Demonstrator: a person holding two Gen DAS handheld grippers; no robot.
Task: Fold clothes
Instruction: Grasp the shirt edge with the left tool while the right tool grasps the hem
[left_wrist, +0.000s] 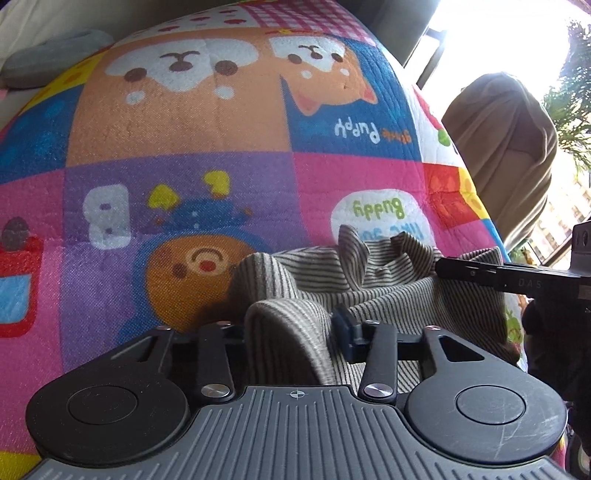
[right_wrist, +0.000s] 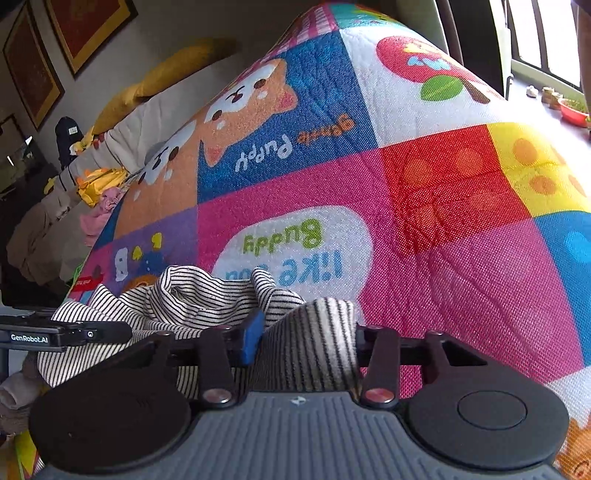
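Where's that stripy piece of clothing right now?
The striped garment lies bunched on the colourful quilt, low in both wrist views, just below the "Buddy" speech bubble, gripped by both grippers.

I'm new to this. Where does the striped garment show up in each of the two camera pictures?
Left wrist view: the striped garment lies bunched at lower centre, running right toward the other gripper, a fold between the near fingers.
Right wrist view: the striped garment sits lower left of centre, a fold between the near fingers.
Shared landmark: the white "Buddy" speech bubble on the colourful quilt, just beyond the garment in both.
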